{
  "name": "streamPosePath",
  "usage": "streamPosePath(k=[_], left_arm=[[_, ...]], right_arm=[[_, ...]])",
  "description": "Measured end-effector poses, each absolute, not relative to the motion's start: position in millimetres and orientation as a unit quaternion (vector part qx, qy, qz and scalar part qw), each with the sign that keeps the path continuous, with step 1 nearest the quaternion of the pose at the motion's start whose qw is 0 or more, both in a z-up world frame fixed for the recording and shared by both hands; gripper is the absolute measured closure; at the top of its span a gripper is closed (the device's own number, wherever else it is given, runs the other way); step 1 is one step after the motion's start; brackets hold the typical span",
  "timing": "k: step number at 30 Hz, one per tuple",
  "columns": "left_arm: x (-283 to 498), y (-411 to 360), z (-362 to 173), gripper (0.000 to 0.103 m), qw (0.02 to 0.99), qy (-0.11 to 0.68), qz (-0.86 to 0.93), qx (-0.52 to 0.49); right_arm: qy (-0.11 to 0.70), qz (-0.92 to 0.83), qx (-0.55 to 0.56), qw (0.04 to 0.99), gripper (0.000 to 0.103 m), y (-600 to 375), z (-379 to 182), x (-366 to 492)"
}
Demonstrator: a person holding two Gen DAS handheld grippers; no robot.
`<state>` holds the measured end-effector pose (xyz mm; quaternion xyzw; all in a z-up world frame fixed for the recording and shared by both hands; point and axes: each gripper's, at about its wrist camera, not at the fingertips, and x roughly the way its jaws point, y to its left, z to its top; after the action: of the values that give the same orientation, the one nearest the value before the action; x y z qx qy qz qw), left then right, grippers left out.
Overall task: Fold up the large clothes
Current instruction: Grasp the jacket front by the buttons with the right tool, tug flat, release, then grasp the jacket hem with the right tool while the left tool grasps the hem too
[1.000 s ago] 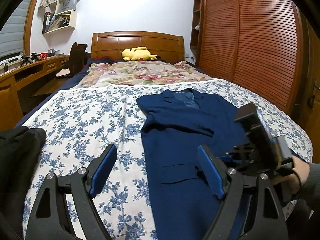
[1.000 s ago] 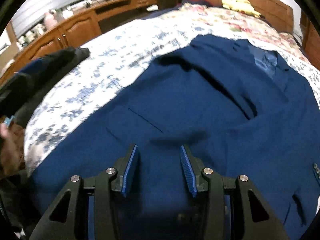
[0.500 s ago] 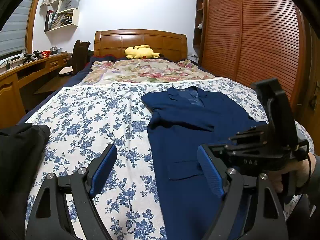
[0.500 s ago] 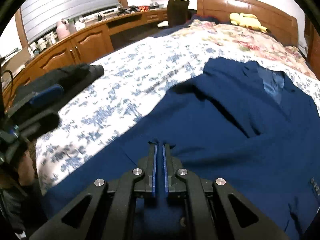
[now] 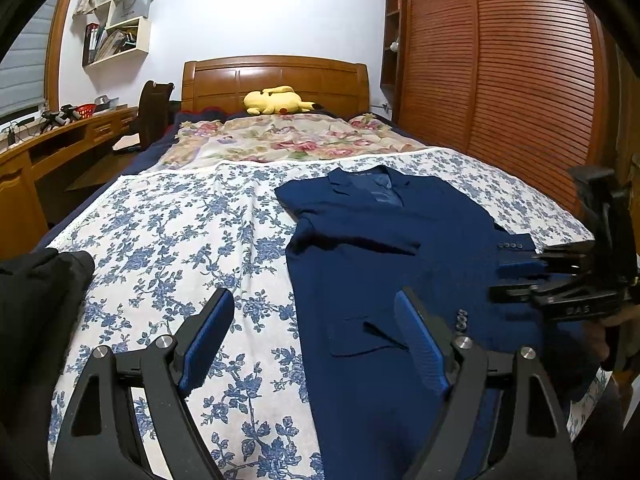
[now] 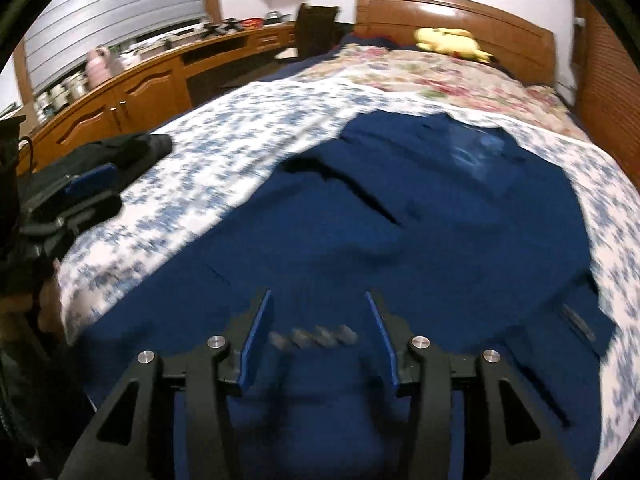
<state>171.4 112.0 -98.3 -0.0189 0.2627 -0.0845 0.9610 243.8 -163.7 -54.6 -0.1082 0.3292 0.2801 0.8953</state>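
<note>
— Where do we stand in the room?

— At the foot of the bed (image 5: 168,248), which we take as our landmark. Its top is covered by a white sheet printed with blue flowers; beyond that lies a rose-patterned coverlet (image 5: 288,142), then the wooden headboard (image 5: 276,80) with a yellow plush toy (image 5: 276,102) against it. To the bed's left we see a long wooden desk (image 5: 60,136), a dark chair (image 5: 154,110) and wall shelves (image 5: 120,28); to its right, a slatted wooden wardrobe (image 5: 500,80).

— And the garment?

— The navy suit jacket (image 5: 384,264) lies flat on the right half of the bed, collar toward the headboard, one sleeve folded across its front. A dark garment (image 5: 36,300) sits at the bed's near left corner.

— Our tools?

— Our left gripper (image 5: 316,336) hangs with jaws wide, empty, over the near edge where sheet meets jacket. Our right gripper (image 6: 318,344) has just been opening — jaws half apart, the blurred cuff buttons (image 6: 314,336) between them, pads off the cloth.
</note>
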Motion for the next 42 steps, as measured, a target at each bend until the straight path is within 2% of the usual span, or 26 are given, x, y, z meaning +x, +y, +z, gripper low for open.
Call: streamPosePath(k=[9,20,24,28,33,35,38,42], left_arm=[[166.9,102.5,-102.4,0.02,0.958,0.271,-0.09,-0.008],[122.4,89.1,-108.4,0.02,0.949,0.299,-0.098,-0.013],[107.0,87.9,-114.0,0.02,0.943,0.319,-0.094,-0.013],[95.6,88.0,-126.2,0.02,0.936,0.344,-0.079,-0.006],[84.6,92.1,-135.5,0.033,0.929,0.364,-0.067,-0.01],[82.1,93.8,-137.6,0.042,0.927,0.37,-0.067,-0.014],[79.9,94.2,-140.2,0.051,0.923,0.377,-0.074,-0.022],[79.3,91.6,-144.6,0.051,0.92,0.385,-0.073,-0.022]], right_arm=[[0.341,0.197,-0.074,0.916,0.054,-238.7,-75.0,223.1],[0.339,0.152,-0.073,0.926,0.054,-310.3,-80.6,190.0],[0.344,0.141,-0.071,0.926,0.045,-337.7,-76.6,180.3],[0.35,0.117,-0.057,0.928,0.045,-366.6,-77.1,170.1],[0.362,0.105,-0.05,0.925,0.045,-390.1,-80.5,162.8],[0.368,0.103,-0.045,0.923,0.045,-396.6,-82.1,158.9],[0.375,0.107,-0.043,0.92,0.045,-403.2,-83.5,151.6],[0.377,0.115,-0.042,0.918,0.045,-408.5,-83.2,146.1]])
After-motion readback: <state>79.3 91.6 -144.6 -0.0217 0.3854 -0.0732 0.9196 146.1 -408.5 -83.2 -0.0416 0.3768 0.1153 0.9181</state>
